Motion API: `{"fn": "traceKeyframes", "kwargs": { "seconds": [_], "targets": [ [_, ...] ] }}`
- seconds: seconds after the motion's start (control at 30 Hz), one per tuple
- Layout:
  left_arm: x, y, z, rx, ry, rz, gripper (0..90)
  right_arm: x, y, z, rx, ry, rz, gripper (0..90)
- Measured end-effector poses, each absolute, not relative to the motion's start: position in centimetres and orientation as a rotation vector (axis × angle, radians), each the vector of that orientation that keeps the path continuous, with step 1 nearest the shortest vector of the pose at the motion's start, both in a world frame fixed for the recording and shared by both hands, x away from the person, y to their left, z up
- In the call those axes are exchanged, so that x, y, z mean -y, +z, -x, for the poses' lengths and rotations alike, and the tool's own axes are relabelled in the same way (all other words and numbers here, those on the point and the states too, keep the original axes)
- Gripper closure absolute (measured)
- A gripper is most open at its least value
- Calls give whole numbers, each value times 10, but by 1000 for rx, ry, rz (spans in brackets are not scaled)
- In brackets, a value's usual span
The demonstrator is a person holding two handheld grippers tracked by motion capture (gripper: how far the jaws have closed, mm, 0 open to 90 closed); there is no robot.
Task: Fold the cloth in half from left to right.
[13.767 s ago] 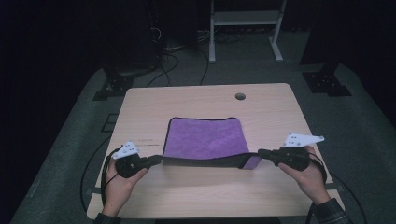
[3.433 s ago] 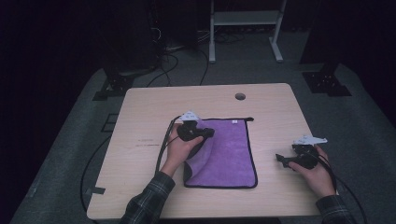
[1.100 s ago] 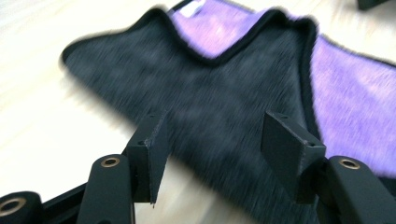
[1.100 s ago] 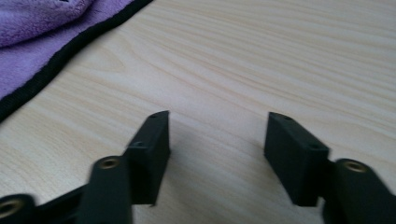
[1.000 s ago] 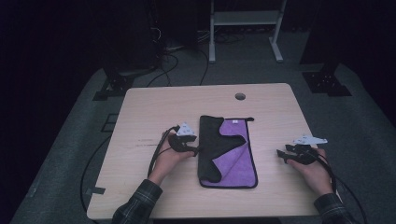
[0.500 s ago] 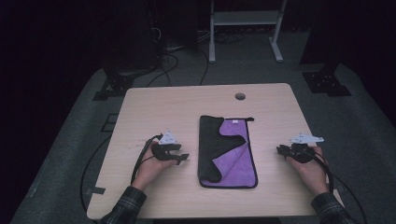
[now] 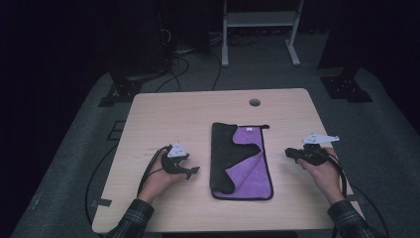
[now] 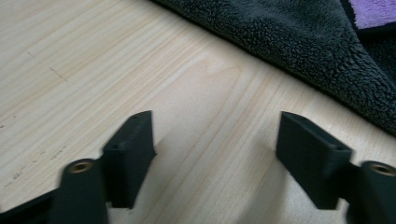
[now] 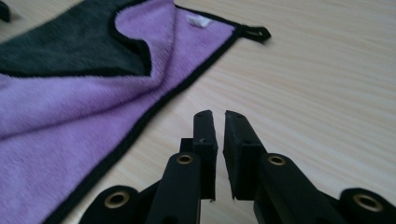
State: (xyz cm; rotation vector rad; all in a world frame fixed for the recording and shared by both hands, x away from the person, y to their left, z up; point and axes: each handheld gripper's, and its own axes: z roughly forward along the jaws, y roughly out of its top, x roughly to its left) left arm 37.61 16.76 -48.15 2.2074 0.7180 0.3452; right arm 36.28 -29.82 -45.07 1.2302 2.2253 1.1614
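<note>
Towel (image 7: 241, 161) lies flat mid-table, folded lengthwise into a narrow upright rectangle; fluffy microfibre, purple face, dark grey-black fleece backing, thin black stitched hem. The dark flap (image 7: 225, 153) covers the left half with a wavy, uneven edge, so purple shows top right and along the bottom. Small white label (image 9: 198, 18) sits near the far edge, and a black hanging loop (image 9: 256, 32) pokes off the corner. Table (image 7: 163, 114) is pale wood-grain laminate, rectangular with rounded corners, with a round cable hole (image 7: 254, 102) near the far edge. Left gripper (image 7: 190, 172) rests on the tabletop just left of the towel, not touching it; its blocky matte-black jaws have just been opening and stand wide apart over bare wood, nothing between them. In the left gripper view the nubbly dark fleece edge (image 8: 299, 42) lies ahead of them. Right gripper (image 7: 288, 151) sits to the right of the towel, apart from it; its jaws have just been closing and are nearly together, a thin slit left, nothing pinched. Brass-coloured inserts show in the black arms. Hands in plaid sleeves (image 7: 130, 218) hold both.
</note>
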Motion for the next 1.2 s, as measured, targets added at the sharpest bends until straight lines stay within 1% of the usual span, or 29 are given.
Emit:
{"fn": "traceKeyframes", "kwargs": {
  "seconds": [0.03, 0.07, 0.2, 0.27, 0.33, 0.4, 0.83, 0.97, 1.2],
  "targets": [
    [-167, -482, -376, -723, 346, -2208, 202, 294, -447, -366, -2233, 1172, -1222, 832],
    [-167, -482, -377, -729, 347, -2211, 202, 294, -447, -366, -2233, 1172, -1222, 832],
    [-166, -482, -378, -737, 346, -2234, 97, 284, -441, -375, -2245, 1192, -1195, 829],
    [-165, -483, -379, -750, 345, -2240, 78, 280, -439, -380, -2246, 1205, -1188, 826],
    [-165, -483, -380, -762, 345, -2248, 25, 274, -437, -385, -2252, 1218, -1175, 824],
    [-164, -483, -380, -771, 343, -2250, 5, 269, -435, -389, -2258, 1226, -1164, 822],
    [-164, -483, -380, -765, 338, -2255, 0, 220, -434, -411, -2350, 1263, -1053, 796],
    [-164, -484, -380, -768, 338, -2250, 0, 200, -435, -421, -2377, 1268, -1019, 777],
    [-164, -483, -380, -766, 340, -2254, 0, 175, -442, -433, -2407, 1287, -998, 712]
  ]
}}
